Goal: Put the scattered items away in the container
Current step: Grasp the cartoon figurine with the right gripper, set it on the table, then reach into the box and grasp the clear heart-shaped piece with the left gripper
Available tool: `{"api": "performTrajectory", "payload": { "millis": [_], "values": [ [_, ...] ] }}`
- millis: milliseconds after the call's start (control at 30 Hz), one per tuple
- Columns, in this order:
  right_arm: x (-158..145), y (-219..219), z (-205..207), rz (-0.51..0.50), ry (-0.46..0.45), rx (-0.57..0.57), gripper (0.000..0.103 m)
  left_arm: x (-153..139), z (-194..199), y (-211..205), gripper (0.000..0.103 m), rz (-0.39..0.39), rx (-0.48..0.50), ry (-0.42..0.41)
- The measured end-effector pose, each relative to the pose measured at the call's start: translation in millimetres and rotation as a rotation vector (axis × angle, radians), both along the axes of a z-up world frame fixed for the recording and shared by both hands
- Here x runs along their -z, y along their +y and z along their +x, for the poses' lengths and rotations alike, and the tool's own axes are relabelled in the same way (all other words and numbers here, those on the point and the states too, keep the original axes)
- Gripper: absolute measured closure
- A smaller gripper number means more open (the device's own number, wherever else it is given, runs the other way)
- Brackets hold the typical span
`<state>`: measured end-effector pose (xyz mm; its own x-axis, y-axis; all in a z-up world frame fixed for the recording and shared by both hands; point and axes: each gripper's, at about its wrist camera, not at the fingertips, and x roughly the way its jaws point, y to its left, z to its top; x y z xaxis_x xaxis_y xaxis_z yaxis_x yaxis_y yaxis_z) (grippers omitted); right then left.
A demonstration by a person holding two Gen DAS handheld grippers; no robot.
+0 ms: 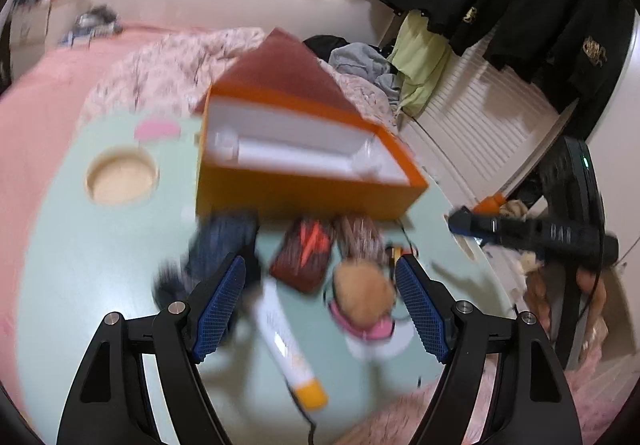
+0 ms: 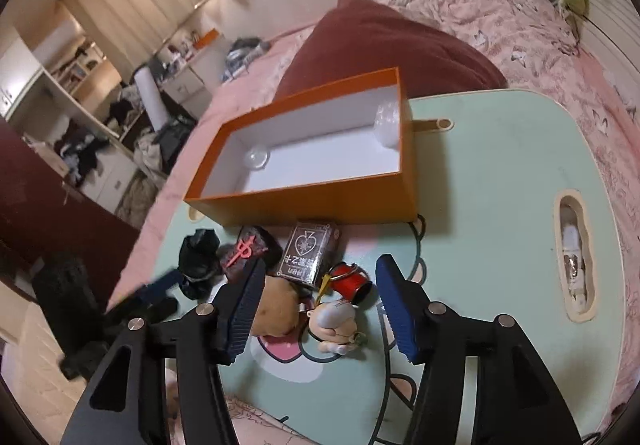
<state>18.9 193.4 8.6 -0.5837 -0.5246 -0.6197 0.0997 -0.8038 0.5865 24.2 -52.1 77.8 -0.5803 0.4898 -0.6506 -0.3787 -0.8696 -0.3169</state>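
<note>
Both grippers' fingers stood apart, holding nothing: right gripper over a small figurine on the counter before the orange box. It looked light and rigid; grip its rounded body.

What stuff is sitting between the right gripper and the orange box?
In the right wrist view, between the right gripper and the orange cardboard box lie a red cylinder keychain, a dark card deck box and a brown plush toy.
</note>
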Motion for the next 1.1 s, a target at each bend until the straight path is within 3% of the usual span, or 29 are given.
{"api": "performTrajectory", "payload": {
  "millis": [67, 133, 200, 300, 467, 567, 767, 833, 867, 933, 1033, 1100],
  "values": [
    [-3, 3, 3, 0.003, 0.014, 0.024, 0.046, -24, -24, 14, 0.026, -0.054, 0.01, 0.033],
    [-5, 5, 5, -0.004, 0.029, 0.035, 0.046, -34, -51, 25, 0.031, -0.111, 0.004, 0.013],
    [-5, 5, 7, -0.017, 0.028, 0.025, 0.046, -35, -89, 39, 0.051, -0.193, -0.028, -0.059],
    [-3, 3, 10, -0.018, 0.03, 0.016, 0.046, -17, -136, 57, 0.062, -0.335, -0.057, -0.128],
    [1, 4, 12, -0.052, 0.035, 0.009, 0.046, 30, -187, 65, 0.065, -0.538, -0.181, -0.216],
    [2, 5, 15, -0.071, 0.042, 0.0, 0.046, 34, -195, 65, 0.065, -0.564, -0.222, -0.19],
    [3, 5, 20, -0.096, 0.052, -0.015, 0.046, 47, -196, 83, 0.065, -0.676, -0.201, -0.222],
    [3, 3, 21, -0.098, 0.052, -0.022, 0.046, 51, -193, 90, 0.065, -0.751, -0.2, -0.211],
    [3, 2, 21, -0.097, 0.052, -0.023, 0.046, 52, -193, 93, 0.064, -0.763, -0.194, -0.213],
    [4, 1, 21, -0.099, 0.051, -0.023, 0.046, 49, -196, 94, 0.064, -0.716, -0.181, -0.231],
    [5, 0, 20, -0.111, 0.051, -0.007, 0.045, 38, -200, 86, 0.064, -0.525, -0.116, -0.308],
    [6, 0, 19, -0.112, 0.045, -0.007, 0.045, 35, -202, 82, 0.063, -0.537, -0.138, -0.324]
  ]
}}
